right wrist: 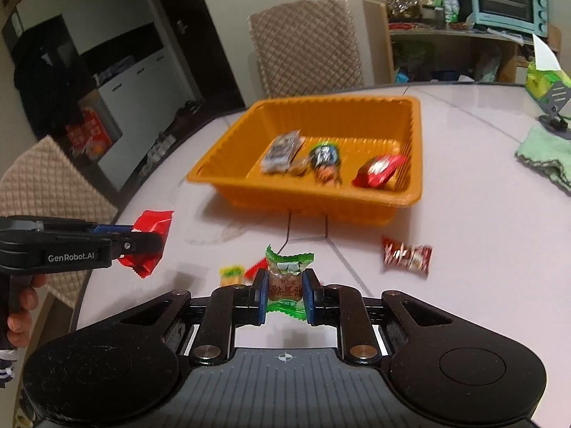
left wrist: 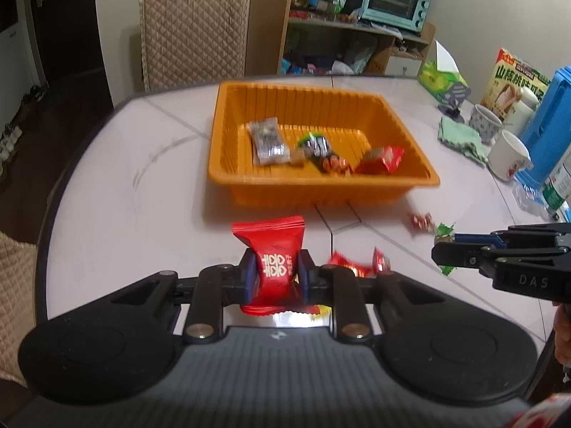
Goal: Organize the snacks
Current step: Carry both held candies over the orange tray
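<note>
1. The worktop (left wrist: 125,185) carries everything; ahead of both tools sits the orange tray (left wrist: 321,189), open side up, so snacks can be dropped in from above.
2. The tray already holds a grey packet (left wrist: 267,141), a dark green packet (left wrist: 316,144) and a red packet (left wrist: 380,160), lying loose on its floor. I judge sorting partly done.
3. My left tool (left wrist: 276,274) is clamped narrow on a red pillow packet (left wrist: 271,249), gripped across its middle so the ends hang free. It is held clear of the worktop, short of the tray.
4. My right tool (right wrist: 285,292) is likewise closed tight on a green-wrapped sweet (right wrist: 287,276), pinched at its body, the twisted ends sticking out beyond the pads.
5. Loose pieces remain on the worktop: a red-and-white sweet (right wrist: 407,256) ahead and right of the right tool, a yellow sweet (right wrist: 231,274) just to its left. Those stay for later passes, I judge.
</note>
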